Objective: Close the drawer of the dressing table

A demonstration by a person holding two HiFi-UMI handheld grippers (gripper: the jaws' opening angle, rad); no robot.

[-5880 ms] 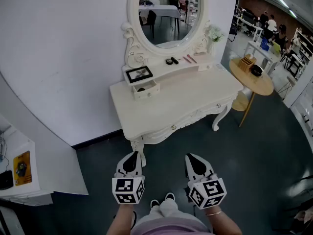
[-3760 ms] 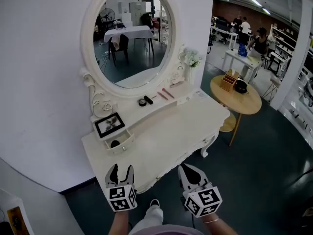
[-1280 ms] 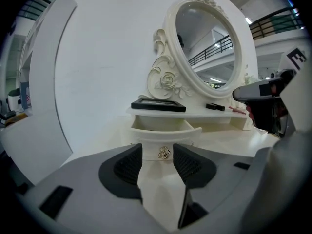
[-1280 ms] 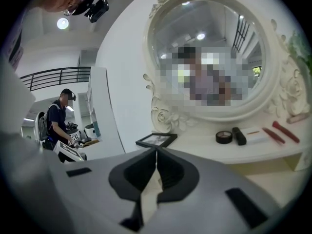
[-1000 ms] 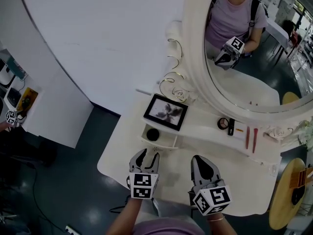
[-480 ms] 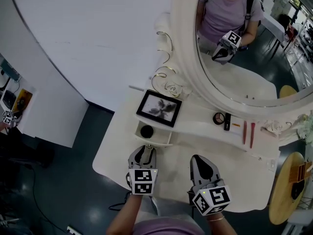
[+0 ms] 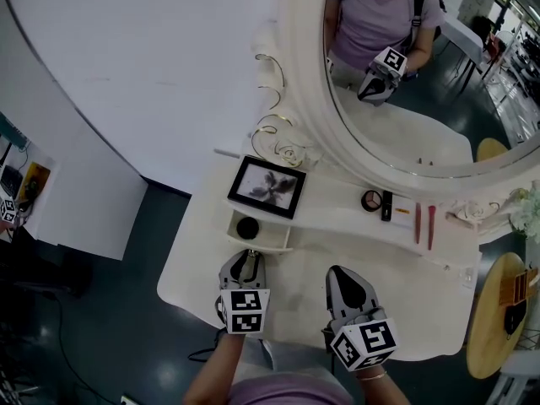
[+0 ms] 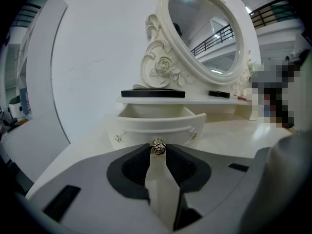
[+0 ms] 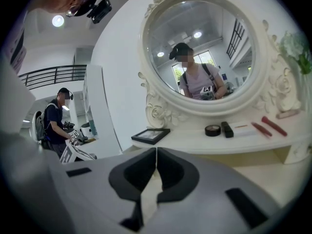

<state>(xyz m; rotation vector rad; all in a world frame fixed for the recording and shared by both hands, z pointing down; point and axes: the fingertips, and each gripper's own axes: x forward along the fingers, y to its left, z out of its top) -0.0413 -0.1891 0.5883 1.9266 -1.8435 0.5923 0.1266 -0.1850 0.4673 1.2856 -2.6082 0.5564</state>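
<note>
Toward the left rear of the bench (image 7: 405,298), the small drawer (image 7: 270,233) stands pulled out from under the raised shelf (image 7: 337,213). A round black thing (image 7: 247,227) lies inside the drawer, and a black picture frame (image 7: 267,186) lies on the shelf right above it. Just in front of the drawer, nearer the bench's front edge, the left tool (image 7: 245,262) points straight at the drawer's curved face. Its jaws are closing, and the drawer's small metal knob (image 8: 157,147) sits between the pad tips, which stand just beside it on either side. To the right, the right tool (image 7: 348,287) hangs over the bench's front edge, well apart from the drawer, with its jaws together and nothing between them. Farther right along the shelf, below the oval mirror (image 7: 396,74), lie a round compact (image 7: 371,200) and two red sticks (image 7: 423,224).
</note>
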